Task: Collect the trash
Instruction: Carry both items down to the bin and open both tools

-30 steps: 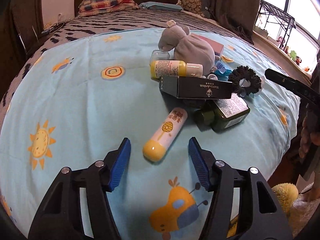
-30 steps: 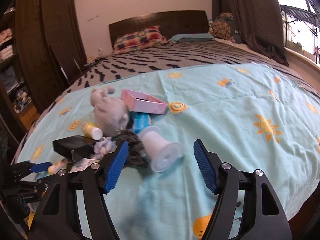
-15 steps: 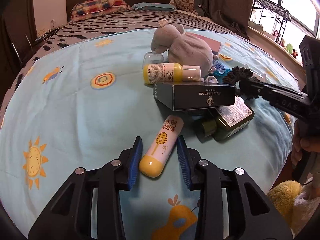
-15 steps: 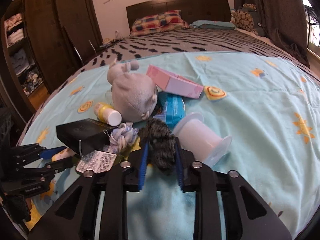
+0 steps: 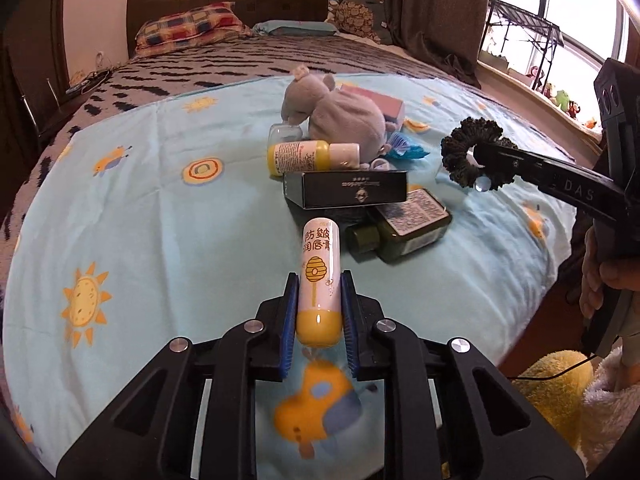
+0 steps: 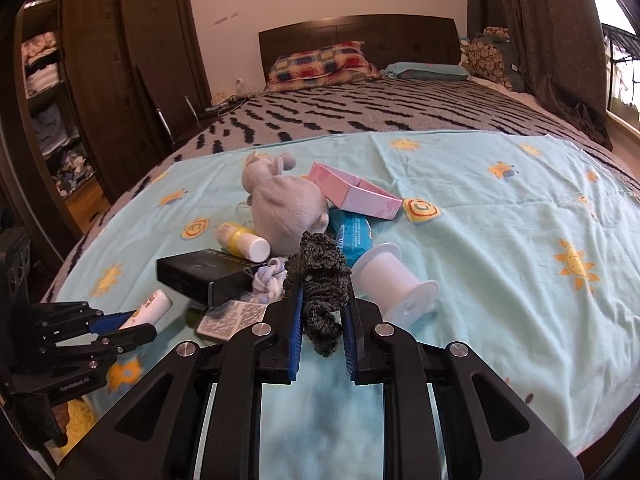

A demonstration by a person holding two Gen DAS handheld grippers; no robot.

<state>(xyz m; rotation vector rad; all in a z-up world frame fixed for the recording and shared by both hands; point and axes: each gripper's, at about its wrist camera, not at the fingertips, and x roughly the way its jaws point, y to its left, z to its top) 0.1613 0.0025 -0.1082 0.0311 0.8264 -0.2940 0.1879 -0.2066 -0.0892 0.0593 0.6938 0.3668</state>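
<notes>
Left gripper [image 5: 319, 312] pinching a white-and-yellow lip-balm tube [image 5: 320, 276] at its yellow capped end, blue pads [image 5: 291, 322] pressed against both sides; tube pointing away along the fingers, apparently raised just clear of the light-blue sun-print sheet [image 5: 160, 240] on the bed. Right gripper [image 6: 322, 312] clamped on a dark knitted scrunchie [image 6: 322, 280], the loop bunched between the pads and, in the left wrist view, held up off the sheet [image 5: 474, 156].

Remaining clutter gathered mid-sheet: black carton [image 5: 346, 188] lying across a dark green bottle [image 5: 404, 228] with a printed label; yellow lotion bottle [image 5: 308, 156] with white cap on its side just behind the carton; grey plush toy [image 5: 336, 114] behind that, touching a pink box [image 6: 356, 196]; small clear jar [image 5: 285, 134] beside the plush. Blue wipes packet [image 6: 356, 236] under the pink box's near edge. White plastic spool [image 6: 394, 284] on its side just right of the scrunchie. Pale blue rag [image 6: 272, 280] crumpled between carton and scrunchie.

Further back, striped grey blanket [image 6: 360, 120], checked pillow [image 6: 320, 60] and dark headboard [image 6: 360, 32]. Yellow plush [image 5: 556, 392] low beside the bed edge.
</notes>
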